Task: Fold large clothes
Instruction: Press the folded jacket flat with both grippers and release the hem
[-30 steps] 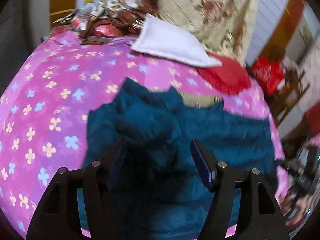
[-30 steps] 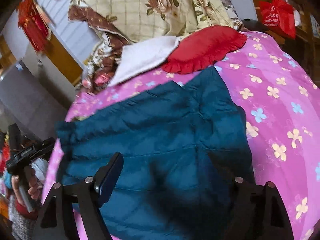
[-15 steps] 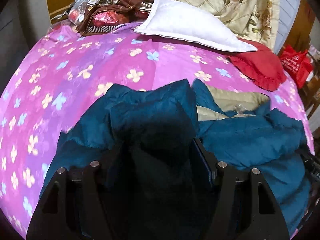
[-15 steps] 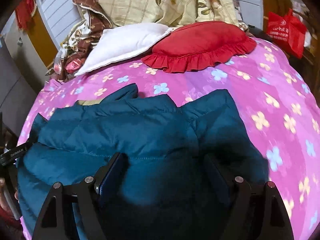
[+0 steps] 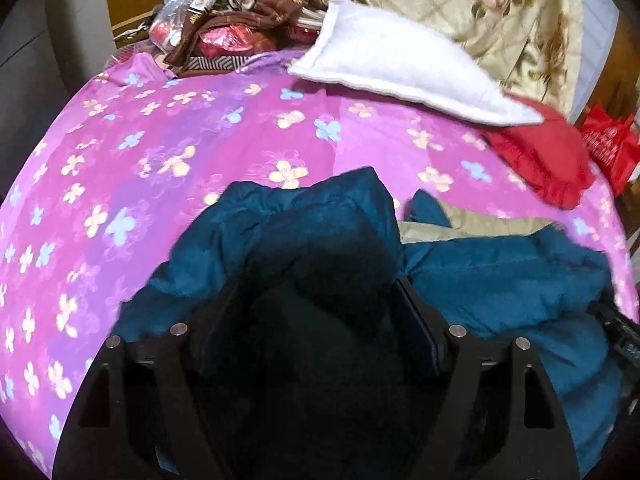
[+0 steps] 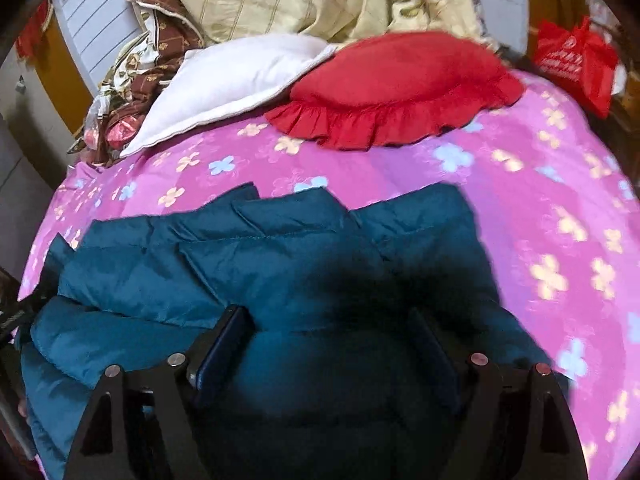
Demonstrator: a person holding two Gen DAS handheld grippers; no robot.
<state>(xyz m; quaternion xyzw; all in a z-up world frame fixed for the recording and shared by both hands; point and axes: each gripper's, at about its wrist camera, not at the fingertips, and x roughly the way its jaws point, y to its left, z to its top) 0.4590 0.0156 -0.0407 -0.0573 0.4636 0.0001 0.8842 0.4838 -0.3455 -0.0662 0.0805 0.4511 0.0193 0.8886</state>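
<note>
Left wrist: one teal jacket (image 5: 480,280) between opening left tongs (image 5: 316,320); right tongs (image 6: 332,344) spread wide; two pillows.

A dark teal quilted puffer jacket (image 5: 500,276) is lying on a pink bedspread (image 5: 160,152) printed with small flowers. It is lying rumpled, with puffy stitched panels bunching into soft ridges, and one thick fold is standing up higher than the rest near the middle of the left wrist view. A strip of tan lining (image 5: 476,226) is showing where the upper edge is falling open, and the far edge (image 6: 320,208) is making an uneven, stepped line toward the pillows.
</note>
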